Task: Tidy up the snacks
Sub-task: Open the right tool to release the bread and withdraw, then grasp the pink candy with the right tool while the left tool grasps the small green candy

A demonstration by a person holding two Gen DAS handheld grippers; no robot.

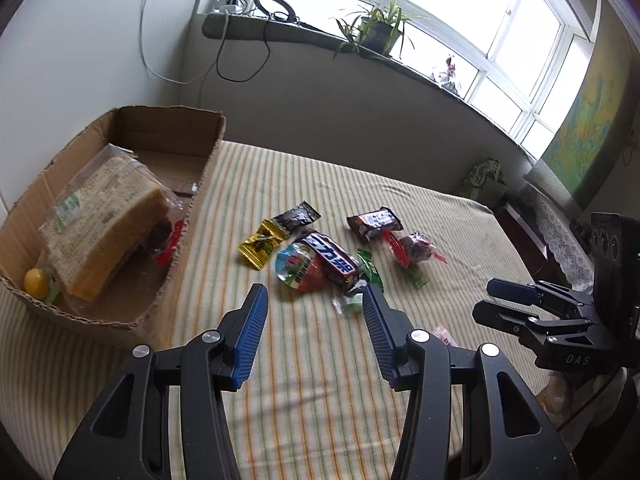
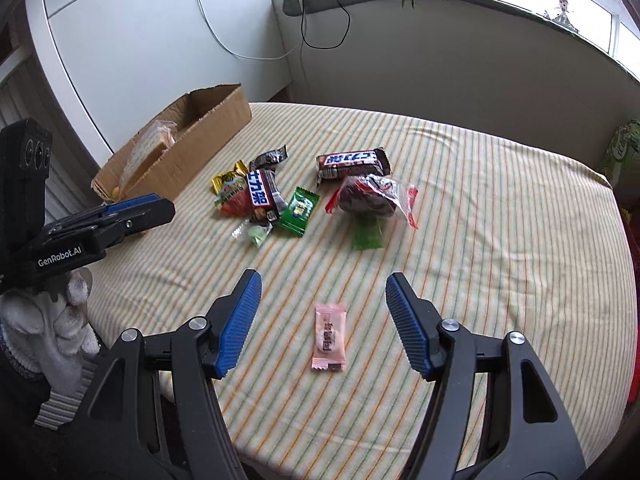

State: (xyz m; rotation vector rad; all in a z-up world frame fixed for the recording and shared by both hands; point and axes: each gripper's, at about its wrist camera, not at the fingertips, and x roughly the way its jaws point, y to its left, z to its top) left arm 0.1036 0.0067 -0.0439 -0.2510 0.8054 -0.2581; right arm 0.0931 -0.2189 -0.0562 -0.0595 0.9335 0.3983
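Observation:
Loose snacks lie in the middle of the striped tablecloth [image 2: 480, 220]: a Snickers bar [image 1: 330, 260], a second chocolate bar [image 1: 374, 222], a yellow candy [image 1: 262, 244], a jelly cup [image 1: 298, 270] and a dark snack in a clear red-edged wrapper [image 1: 414, 250]. My left gripper [image 1: 314, 294] hovers just short of the pile, open and empty. A cardboard box [image 1: 208, 168] at the left holds a bagged bread loaf [image 1: 108, 220]. My right gripper [image 2: 323, 280] is open above a pink sachet [image 2: 330, 338], which lies flat on the cloth and untouched.
A green packet [image 2: 299, 210] and a flat green candy [image 2: 368, 234] lie by the pile. A gloved hand [image 2: 60, 320] holds the left gripper. The table's near edge runs under both grippers. A windowsill with a potted plant [image 1: 376, 28] and cables stands behind the table.

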